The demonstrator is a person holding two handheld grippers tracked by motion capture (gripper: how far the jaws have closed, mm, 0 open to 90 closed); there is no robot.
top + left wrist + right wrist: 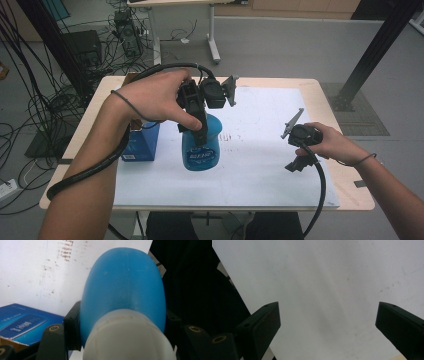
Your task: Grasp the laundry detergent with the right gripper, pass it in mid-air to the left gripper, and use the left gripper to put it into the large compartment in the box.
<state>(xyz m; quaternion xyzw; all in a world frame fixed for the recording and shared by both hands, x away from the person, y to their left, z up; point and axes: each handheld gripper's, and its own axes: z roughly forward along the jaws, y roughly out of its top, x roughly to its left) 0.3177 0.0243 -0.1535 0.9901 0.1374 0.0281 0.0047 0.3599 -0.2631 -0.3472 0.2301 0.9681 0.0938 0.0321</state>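
Two tools work over the tabletop (345, 192). From above, the left tool (199, 131) clamps an upright blue bottle (201, 152) on the white sheet (260, 170), just beside a blue box (142, 142). Its own view shows jaws pressing the bottle's neck beneath a white cap (128, 338). The right tool (328, 322) gapes empty over the sheet.

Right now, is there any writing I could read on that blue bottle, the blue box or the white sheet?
Blue bottle: a white printed label, too blurred to read.
Blue box: pale lettering on its face, too small and blurred to read.
White sheet: faint marks near the bottle, not legible as words.
Nothing can be quoted with confidence.
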